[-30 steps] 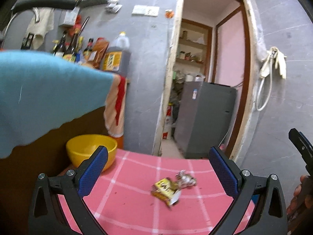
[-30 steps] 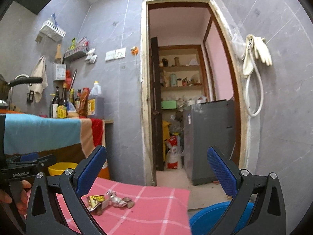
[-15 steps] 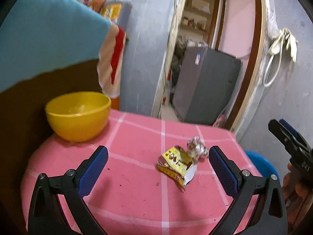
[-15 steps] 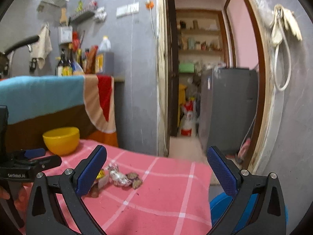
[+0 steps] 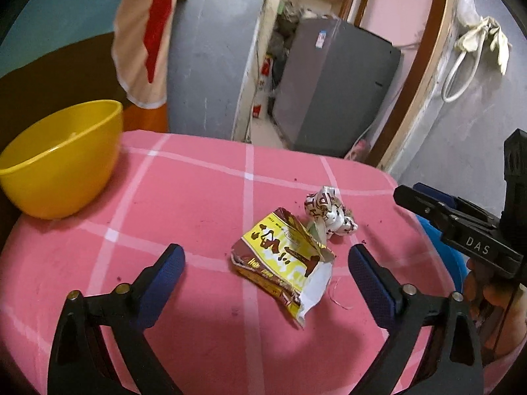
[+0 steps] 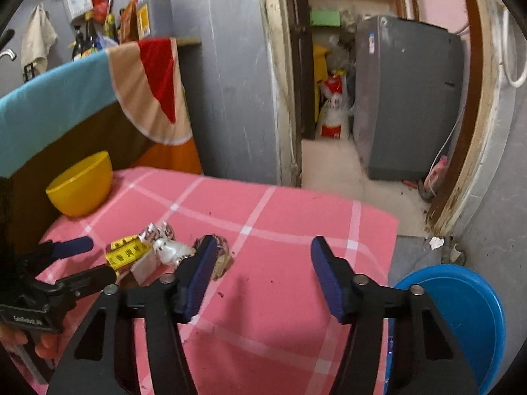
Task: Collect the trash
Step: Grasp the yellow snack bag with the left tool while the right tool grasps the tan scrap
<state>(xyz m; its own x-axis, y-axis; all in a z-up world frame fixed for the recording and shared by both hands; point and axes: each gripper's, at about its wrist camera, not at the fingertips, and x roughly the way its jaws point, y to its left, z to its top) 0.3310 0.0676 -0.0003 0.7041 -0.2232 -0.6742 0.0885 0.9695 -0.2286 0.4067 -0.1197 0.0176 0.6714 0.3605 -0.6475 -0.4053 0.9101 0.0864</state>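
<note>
Left tongs (image 5: 266, 270): spread wide, empty, low over the table (image 5: 184, 197), flanking the yellow snack box (image 5: 283, 256).
Right tongs (image 6: 262, 275): released, holding nothing, above bare pink cloth.
Trash: torn yellow snack box, crumpled foil wrapper (image 5: 329, 212) touching its far edge, mid-table.
Yellow bowl (image 5: 59, 158): far left corner.
Blue basin (image 6: 461, 322): on the floor, right of the table.

Both wrist views look down close over the pink tablecloth (image 5: 204, 197), sharing it.
</note>
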